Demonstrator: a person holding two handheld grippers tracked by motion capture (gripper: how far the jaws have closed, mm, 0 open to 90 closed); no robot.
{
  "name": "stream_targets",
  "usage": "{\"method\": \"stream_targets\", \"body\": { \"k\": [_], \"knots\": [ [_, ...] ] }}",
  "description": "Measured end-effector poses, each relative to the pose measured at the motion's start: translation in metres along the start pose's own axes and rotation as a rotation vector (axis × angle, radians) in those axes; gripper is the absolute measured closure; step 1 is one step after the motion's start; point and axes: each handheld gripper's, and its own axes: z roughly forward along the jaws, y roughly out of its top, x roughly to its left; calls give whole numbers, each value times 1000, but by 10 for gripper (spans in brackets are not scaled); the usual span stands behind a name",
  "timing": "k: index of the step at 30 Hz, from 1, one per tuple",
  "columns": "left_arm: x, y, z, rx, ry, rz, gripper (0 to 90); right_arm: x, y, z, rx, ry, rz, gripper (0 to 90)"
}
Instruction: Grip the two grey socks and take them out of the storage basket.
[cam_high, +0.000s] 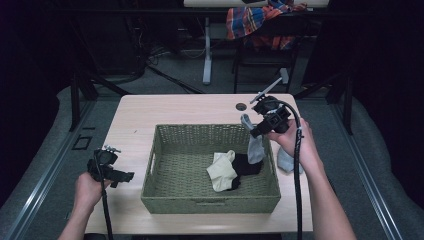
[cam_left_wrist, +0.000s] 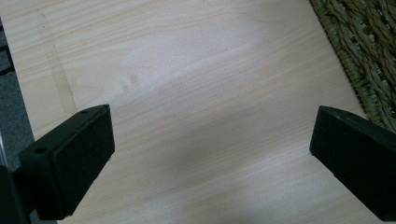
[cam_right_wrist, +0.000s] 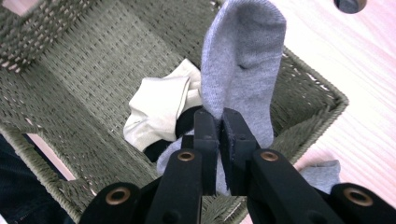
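At the woven basket's three o'clock rim, the right gripper, jaws clamped on a grey sock, should release inside; the left gripper idles, jaws apart.

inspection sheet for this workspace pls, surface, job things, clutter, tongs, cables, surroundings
surface: pale wooden table, a round hole near its far edge
job's things: green woven rectangular basket holding a cream sock and a black sock; a grey sock hangs over the basket's right side; another grey sock lies on the table beside the basket
clutter: nothing seen
grippers: right tongs shut on the hanging grey sock; left tongs open over bare table left of the basket
cables: a black cable trails from the right tongs, another from the left
surroundings: plaid cloth on a chair behind, grey floor
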Motion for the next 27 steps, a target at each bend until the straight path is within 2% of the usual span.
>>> {"method": "stream_targets", "body": {
  "k": [6, 17, 25, 27],
  "knots": [
    [0, 0, 0, -3, 1, -1, 1, -8, -5, -10, -14, -6, 21, 860],
    [0, 0, -1, -6, 4, -2, 1, -40, -29, -33, -54, -53, 106, 860],
    [1, 0, -1, -7, 2, 0, 1, -63, -43, -37, -46, -96, 174, 860],
    [1, 0, -1, -9, 2, -1, 1, -71, -47, -37, -53, -85, 204, 860]
  ]
}}
